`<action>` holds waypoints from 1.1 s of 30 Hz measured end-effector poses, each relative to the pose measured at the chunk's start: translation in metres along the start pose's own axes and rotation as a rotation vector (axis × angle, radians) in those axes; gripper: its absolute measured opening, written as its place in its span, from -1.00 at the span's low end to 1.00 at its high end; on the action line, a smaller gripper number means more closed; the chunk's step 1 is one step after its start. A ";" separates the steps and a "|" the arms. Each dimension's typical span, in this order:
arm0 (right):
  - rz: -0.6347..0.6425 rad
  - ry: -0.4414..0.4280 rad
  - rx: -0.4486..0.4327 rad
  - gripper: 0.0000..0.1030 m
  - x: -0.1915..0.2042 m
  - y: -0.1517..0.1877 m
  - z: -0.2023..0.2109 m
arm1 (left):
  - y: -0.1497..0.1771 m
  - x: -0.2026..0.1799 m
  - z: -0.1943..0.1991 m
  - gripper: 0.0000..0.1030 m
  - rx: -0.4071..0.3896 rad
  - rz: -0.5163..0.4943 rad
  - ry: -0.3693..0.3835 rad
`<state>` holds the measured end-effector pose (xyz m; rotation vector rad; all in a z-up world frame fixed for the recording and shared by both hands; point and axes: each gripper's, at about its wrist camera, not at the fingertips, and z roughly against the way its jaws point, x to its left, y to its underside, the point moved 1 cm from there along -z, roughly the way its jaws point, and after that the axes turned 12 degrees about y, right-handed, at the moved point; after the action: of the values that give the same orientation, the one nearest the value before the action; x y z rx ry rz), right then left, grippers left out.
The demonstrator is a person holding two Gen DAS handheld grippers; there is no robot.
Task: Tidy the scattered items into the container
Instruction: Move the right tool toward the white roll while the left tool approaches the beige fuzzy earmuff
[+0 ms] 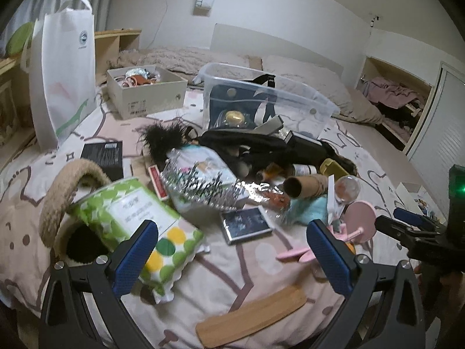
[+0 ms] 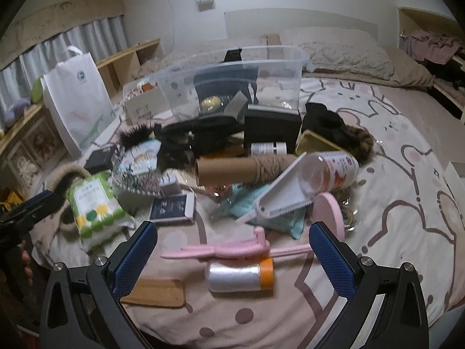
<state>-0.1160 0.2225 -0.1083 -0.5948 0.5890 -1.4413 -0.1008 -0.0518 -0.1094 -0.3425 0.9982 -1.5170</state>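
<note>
**A:** Which container, and where does it stand?

**B:** The clear plastic bin (image 2: 232, 78), far side of the heap on the bed (image 2: 407, 180), upright and lidless. It already holds a dark bag (image 1: 232, 99) and a gold-topped round item (image 1: 234, 117). The scattered items lie between it and the two tools: a green-dotted tissue pack (image 1: 136, 218), a cardboard tube wound with twine (image 2: 241, 167), a pink clip (image 2: 232, 247), a silvery roll with an orange end (image 2: 241, 274), a flat wooden piece (image 1: 250, 317), a small framed card (image 1: 247, 224).

**A:** And the tools?

**B:** Left gripper (image 1: 232, 250): jaws spread wide, nothing between them, hovering over the bedcover near the tissue pack and the framed card. Right gripper (image 2: 232, 250): jaws likewise wide and empty, with the pink clip and the silvery roll lying between and just beyond the blue pads.

**A:** So what step is this?

**B:** By my reading, an approach before a pick; much of the pile is not yet in the bin. The right tool seems best placed for the clip or the roll. The next move calls for descending, closing on one item only, then carrying it over the heap to the bin.

**A:** Surroundings?

**B:** A pink patterned bedcover, soft and uneven. A cardboard box (image 1: 145, 93) of oddments and a white tote bag (image 1: 64, 67) stand to the left of the bin; curtains (image 2: 72, 43) and wooden shelving (image 2: 128, 61) sit behind; a pale wall closes the far side.
</note>
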 end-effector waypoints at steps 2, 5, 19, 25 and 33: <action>0.012 0.011 0.010 1.00 0.002 0.005 -0.006 | 0.004 0.006 0.003 1.00 0.000 0.011 0.001; 0.013 0.013 0.035 1.00 0.002 0.014 -0.015 | 0.010 0.017 0.010 1.00 -0.003 0.021 -0.009; 0.014 0.059 0.097 1.00 0.003 0.044 -0.048 | 0.026 0.070 0.049 1.00 -0.058 0.066 -0.117; 0.027 0.064 0.095 1.00 0.008 0.050 -0.062 | 0.024 0.097 0.062 1.00 -0.066 0.126 -0.168; 0.011 0.113 0.044 1.00 0.011 0.060 -0.075 | 0.021 0.122 0.070 1.00 -0.097 0.074 -0.307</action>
<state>-0.1242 0.2120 -0.2044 -0.4774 0.6466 -1.4803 -0.0653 -0.1882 -0.1238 -0.5832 0.8319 -1.3047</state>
